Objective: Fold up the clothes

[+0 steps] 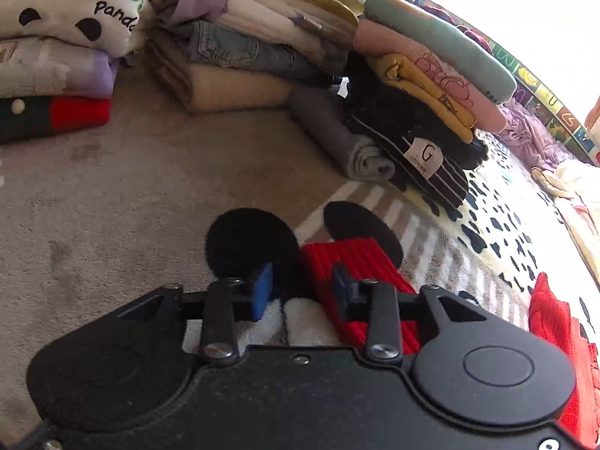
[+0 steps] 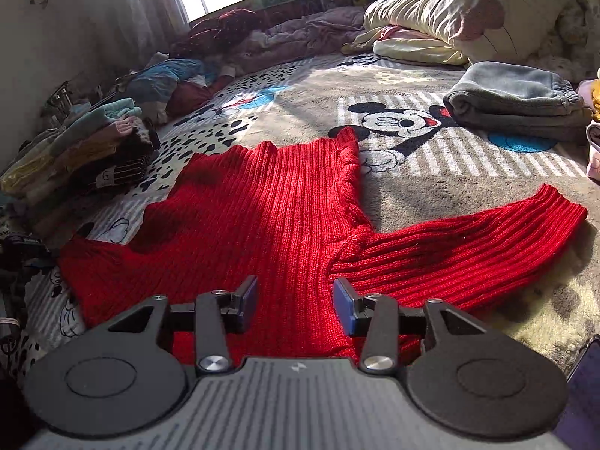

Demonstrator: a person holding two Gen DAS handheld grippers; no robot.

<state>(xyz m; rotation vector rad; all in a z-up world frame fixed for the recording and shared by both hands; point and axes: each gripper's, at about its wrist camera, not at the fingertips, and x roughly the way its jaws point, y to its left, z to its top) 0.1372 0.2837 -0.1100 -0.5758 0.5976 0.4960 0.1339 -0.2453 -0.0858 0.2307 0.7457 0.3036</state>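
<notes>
A beige cartoon-mouse printed carpet (image 2: 431,183) is carrying a red ribbed knit sweater (image 2: 262,217) at frame centre, folded grey fleece trousers (image 2: 517,97) upper right, and stacked folded clothes (image 2: 82,150) at left.

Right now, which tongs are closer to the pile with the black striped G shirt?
Left. The left tongs are just short of the pile with the G shirt. The right tongs sit over the red sweater, farther from that pile.

Each black hand-held gripper (image 1: 302,290) (image 2: 295,302) has 2 blue-padded fingers and silver screws.
</notes>
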